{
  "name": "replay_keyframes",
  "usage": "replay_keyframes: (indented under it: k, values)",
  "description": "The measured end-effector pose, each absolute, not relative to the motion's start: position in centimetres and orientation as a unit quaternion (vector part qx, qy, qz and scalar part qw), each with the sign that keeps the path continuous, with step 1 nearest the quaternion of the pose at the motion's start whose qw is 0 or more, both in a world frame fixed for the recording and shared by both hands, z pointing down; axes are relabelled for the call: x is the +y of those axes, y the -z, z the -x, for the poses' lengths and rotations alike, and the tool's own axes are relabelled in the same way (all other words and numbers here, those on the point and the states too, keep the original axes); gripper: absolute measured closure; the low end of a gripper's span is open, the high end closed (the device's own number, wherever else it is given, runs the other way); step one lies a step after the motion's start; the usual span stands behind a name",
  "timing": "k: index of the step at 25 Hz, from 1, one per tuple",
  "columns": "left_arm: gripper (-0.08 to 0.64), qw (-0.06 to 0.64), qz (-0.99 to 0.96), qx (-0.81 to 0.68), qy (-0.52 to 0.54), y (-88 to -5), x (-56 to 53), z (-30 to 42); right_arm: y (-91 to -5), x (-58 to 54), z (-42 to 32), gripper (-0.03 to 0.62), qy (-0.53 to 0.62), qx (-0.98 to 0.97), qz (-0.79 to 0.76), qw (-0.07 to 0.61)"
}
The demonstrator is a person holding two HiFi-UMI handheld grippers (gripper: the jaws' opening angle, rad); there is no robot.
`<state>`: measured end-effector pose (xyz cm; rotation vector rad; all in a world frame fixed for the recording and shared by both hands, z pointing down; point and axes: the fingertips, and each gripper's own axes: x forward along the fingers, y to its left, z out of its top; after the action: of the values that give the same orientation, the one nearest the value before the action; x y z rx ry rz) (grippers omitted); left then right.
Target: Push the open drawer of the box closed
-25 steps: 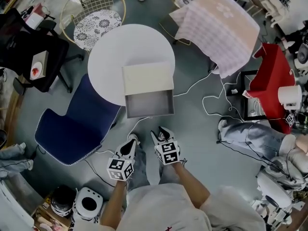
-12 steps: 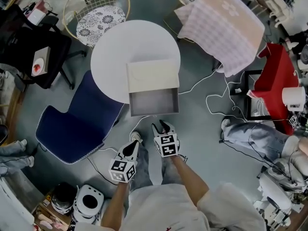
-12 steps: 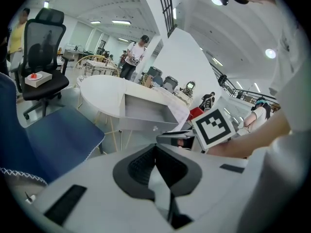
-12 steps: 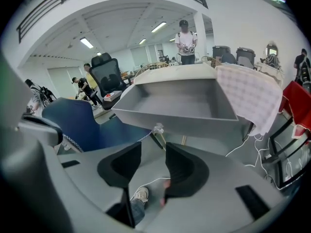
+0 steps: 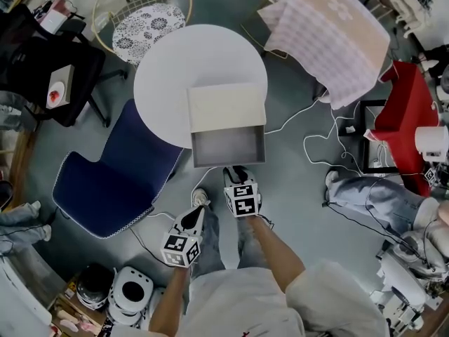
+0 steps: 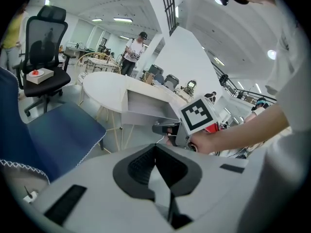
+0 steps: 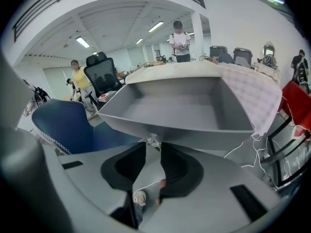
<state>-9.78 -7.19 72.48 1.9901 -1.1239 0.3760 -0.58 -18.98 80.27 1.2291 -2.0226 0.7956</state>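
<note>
A cream box [image 5: 226,106] sits on the round white table [image 5: 168,69], its grey drawer [image 5: 229,146] pulled out over the table's near edge. My right gripper [image 5: 237,170] is right at the drawer's front. In the right gripper view the drawer [image 7: 180,106] fills the picture and its small knob [image 7: 153,141] lies just at the tips of my right gripper [image 7: 154,147]. The jaws are closing, with a narrow gap left. My left gripper [image 5: 194,215] hangs lower and further back, shut and empty. In its own view, my left gripper [image 6: 155,148] looks toward the right gripper [image 6: 167,129].
A blue chair [image 5: 112,181] stands left of the drawer, partly under the table. A black office chair [image 5: 49,69] and a wire chair with a patterned cushion [image 5: 144,27] are behind it. White cables [image 5: 316,139] trail on the floor at right, near a checked cloth [image 5: 330,34].
My right gripper has moved forward from beside the left one up to the drawer's front. The left gripper has stayed back, low by my legs.
</note>
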Motion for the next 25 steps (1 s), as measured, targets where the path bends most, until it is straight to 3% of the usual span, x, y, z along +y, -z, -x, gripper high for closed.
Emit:
replay_keyframes:
  k: [15, 25]
  values:
    - [0.548, 0.401, -0.785, -0.449, -0.144, -72.4, -7.1, 10.2, -79.8, -18.7, 0.4, 0.555, -0.284, -0.765, -0.476, 0.328]
    - [0.548, 0.393, -0.792, -0.447, -0.138, -71.8, -7.9, 9.6, -79.2, -19.1, 0.2, 0.555, -0.29, -0.763, -0.48, 0.322]
